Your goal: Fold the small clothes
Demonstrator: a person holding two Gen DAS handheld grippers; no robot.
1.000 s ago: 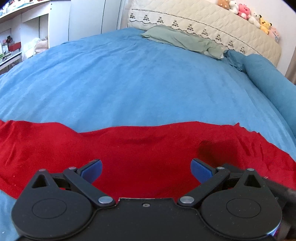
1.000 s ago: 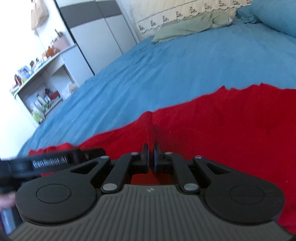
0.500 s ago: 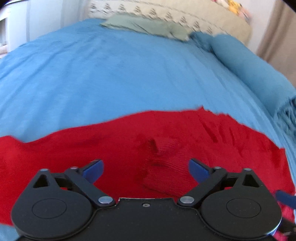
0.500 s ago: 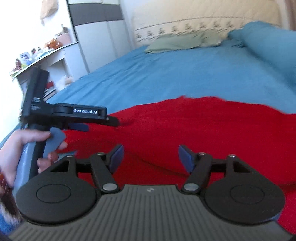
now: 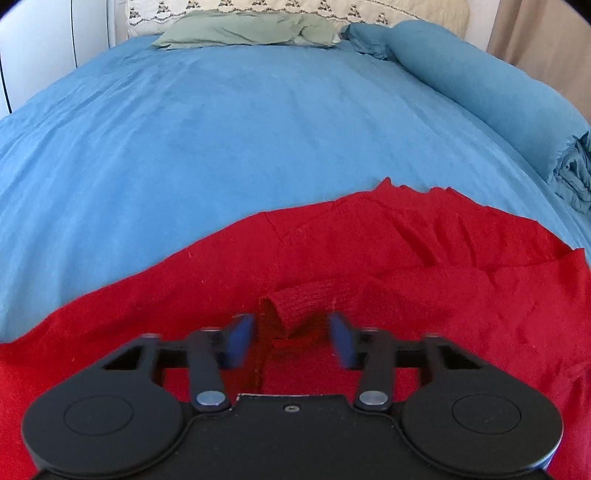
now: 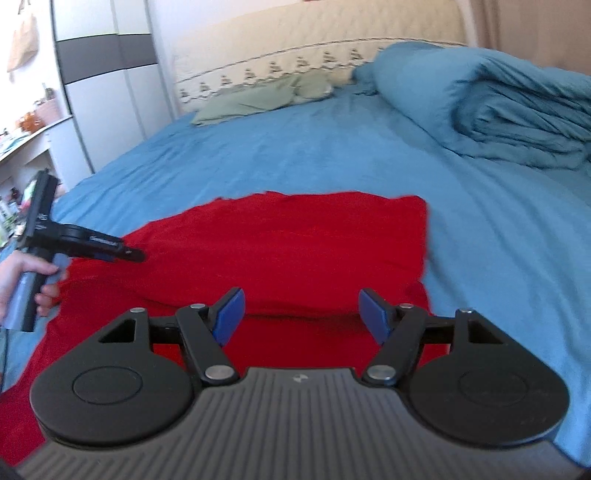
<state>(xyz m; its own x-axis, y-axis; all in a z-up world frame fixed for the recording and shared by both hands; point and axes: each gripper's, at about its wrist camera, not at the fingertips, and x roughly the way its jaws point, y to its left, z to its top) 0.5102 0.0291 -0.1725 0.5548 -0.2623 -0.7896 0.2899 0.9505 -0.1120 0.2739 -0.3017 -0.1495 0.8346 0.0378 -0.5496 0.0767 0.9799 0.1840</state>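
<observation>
Red knit garment [image 5: 369,266] spread flat on the blue bed [image 5: 221,129].
My left gripper [image 5: 291,338] has just been narrowing around the ribbed cuff [image 5: 306,299], pads not yet pressing; my right gripper [image 6: 301,317] gapes empty above smooth cloth. A rolled blue duvet [image 6: 498,110] lies alongside.

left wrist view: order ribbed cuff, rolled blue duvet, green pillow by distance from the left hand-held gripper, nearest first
From the left hand-held gripper:
1. Ribbed cuff of the red garment, its end between the fingers.
2. Rolled blue duvet, along the bed's right side.
3. Green pillow, at the head of the bed, by the headboard.
</observation>
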